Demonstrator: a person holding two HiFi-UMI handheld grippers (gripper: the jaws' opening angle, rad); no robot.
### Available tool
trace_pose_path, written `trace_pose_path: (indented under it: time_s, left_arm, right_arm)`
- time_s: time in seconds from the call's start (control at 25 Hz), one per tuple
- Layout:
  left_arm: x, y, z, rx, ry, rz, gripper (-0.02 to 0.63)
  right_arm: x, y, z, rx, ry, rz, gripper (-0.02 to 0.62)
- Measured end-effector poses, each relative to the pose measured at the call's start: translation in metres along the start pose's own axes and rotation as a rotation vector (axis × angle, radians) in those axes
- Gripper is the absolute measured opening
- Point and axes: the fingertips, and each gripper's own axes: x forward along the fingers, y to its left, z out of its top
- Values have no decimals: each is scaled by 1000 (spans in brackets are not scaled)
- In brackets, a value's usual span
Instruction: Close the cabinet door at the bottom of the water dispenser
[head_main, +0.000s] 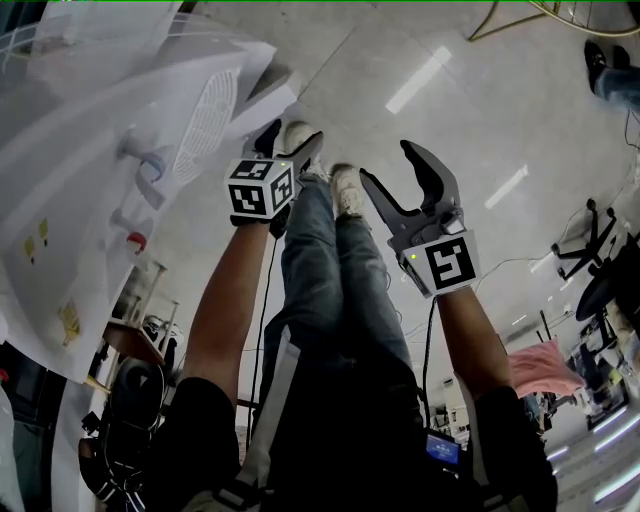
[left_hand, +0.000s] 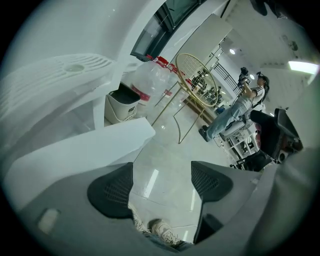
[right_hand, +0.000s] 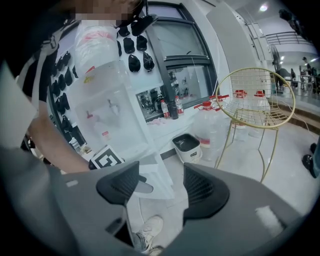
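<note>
Left claw: jaws wide apart, empty, near cabinet door.
Right claw: jaws apart, empty.
Water dispenser: door open.

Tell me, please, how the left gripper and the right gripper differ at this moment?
The left gripper has its jaws wider apart than the right gripper. The left gripper is close beside the white cabinet door; the right gripper is farther off, over floor. Both are open and empty.
</note>
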Motion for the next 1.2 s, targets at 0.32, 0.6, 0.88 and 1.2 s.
trace_pose_path:
  time_s: [0.32, 0.6, 0.88, 1.2]
  left_arm:
    - [7, 7, 19, 5, -13, 7, 376]
    - [12, 11, 31, 11, -23, 12, 376]
    - [15, 16, 39, 15, -35, 24, 376]
    - [19, 20, 46, 26, -33, 24, 376]
  right_arm:
    - [7, -6, 3, 17, 8, -3, 276]
    - [11, -12, 7, 17, 10, -9, 275]
    - [12, -15, 8, 22, 12, -19, 274]
    - [16, -17, 8, 28, 16, -24, 272]
